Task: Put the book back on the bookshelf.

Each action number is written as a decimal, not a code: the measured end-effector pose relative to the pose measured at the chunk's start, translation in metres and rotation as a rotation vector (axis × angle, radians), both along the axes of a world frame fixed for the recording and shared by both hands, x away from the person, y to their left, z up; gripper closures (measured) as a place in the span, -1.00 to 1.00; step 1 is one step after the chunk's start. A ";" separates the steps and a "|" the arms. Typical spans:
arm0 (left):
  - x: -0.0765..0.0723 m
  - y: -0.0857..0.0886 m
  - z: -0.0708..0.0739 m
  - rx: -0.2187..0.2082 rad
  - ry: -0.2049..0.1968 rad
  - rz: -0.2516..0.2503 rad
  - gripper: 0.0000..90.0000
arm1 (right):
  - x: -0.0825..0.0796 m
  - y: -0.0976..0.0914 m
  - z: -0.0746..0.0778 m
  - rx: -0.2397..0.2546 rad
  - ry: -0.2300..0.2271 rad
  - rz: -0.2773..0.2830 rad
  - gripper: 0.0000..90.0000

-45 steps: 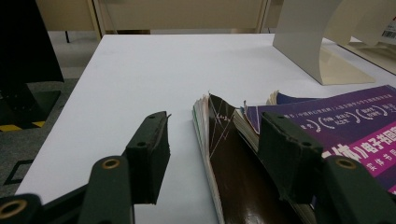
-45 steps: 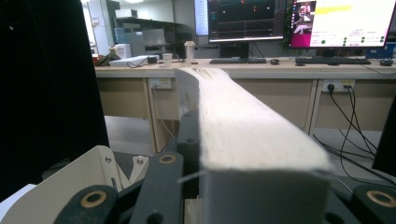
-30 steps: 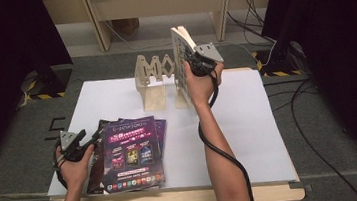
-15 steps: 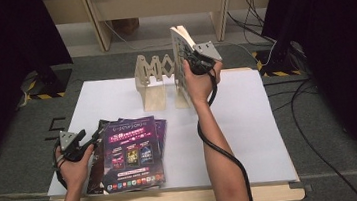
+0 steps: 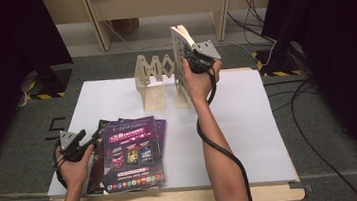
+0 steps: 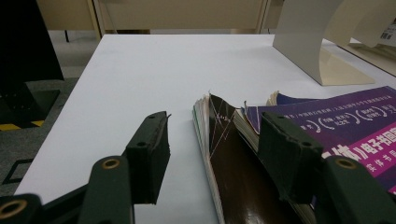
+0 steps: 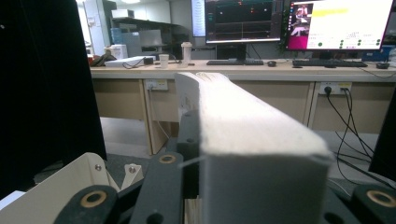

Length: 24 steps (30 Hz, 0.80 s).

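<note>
The right gripper [image 5: 190,59] is clamped on a thick, pale-covered book [image 5: 178,40], holding it upright in the air at the far middle of the bench [image 5: 249,123], just over the right end of a wooden expanding book rack [image 5: 156,72]. In the right gripper view the book's page edge [image 7: 252,140] rises between the jaws, with the left jaw pressed against its side; the right jaw is mostly hidden behind the book, so its contact is probably the same but hard to confirm. The rack stands on the white bench top, its two end panels upright and the zigzag lattice between them. At the near left, the left gripper [image 5: 92,139] rests low beside a stack of magazines [image 5: 132,153] with purple covers, which lie flat and slightly fanned. Its jaws stand apart, and in the left gripper view they straddle the near corner of the stack [image 6: 224,140], the right jaw lying over the magazines, the left one clear on the bare bench [image 6: 116,79].
</note>
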<state>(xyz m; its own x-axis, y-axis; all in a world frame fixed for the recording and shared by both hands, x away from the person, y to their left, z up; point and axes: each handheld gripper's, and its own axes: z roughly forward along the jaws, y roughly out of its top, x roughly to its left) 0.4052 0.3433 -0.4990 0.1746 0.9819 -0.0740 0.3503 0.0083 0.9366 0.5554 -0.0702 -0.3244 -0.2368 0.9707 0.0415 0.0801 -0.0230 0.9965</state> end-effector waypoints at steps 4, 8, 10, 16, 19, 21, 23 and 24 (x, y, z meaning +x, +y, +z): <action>0.000 0.000 0.000 -0.001 0.002 0.001 -0.05 | 0.002 0.000 0.000 -0.002 -0.007 -0.003 0.66; 0.000 0.000 0.000 -0.002 0.002 0.001 -0.05 | 0.003 0.001 0.000 -0.009 -0.009 -0.008 0.66; 0.000 0.000 0.000 -0.002 0.002 0.001 -0.05 | 0.003 0.001 -0.001 -0.005 -0.009 -0.008 0.66; 0.000 0.000 0.000 -0.001 0.002 0.001 -0.05 | 0.005 0.001 -0.001 -0.009 -0.014 -0.010 0.66; 0.000 0.000 0.000 -0.002 0.002 0.001 -0.05 | 0.005 0.000 -0.002 -0.005 -0.016 -0.012 0.66; 0.000 0.000 0.000 -0.002 0.003 0.001 -0.05 | 0.005 0.000 -0.004 -0.004 -0.016 -0.013 0.66; 0.000 0.000 0.000 -0.003 0.002 0.001 -0.05 | 0.005 0.001 -0.006 -0.008 -0.012 -0.012 0.66; 0.000 0.000 0.000 -0.002 0.001 0.000 -0.05 | 0.005 0.001 -0.007 -0.009 -0.010 -0.011 0.66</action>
<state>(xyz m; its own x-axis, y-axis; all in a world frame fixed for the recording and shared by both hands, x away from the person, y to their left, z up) 0.4051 0.3437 -0.4989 0.1743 0.9818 -0.0758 0.3513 0.0099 0.9362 0.5609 -0.0688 -0.3312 -0.2268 0.9735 0.0300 0.0697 -0.0145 0.9975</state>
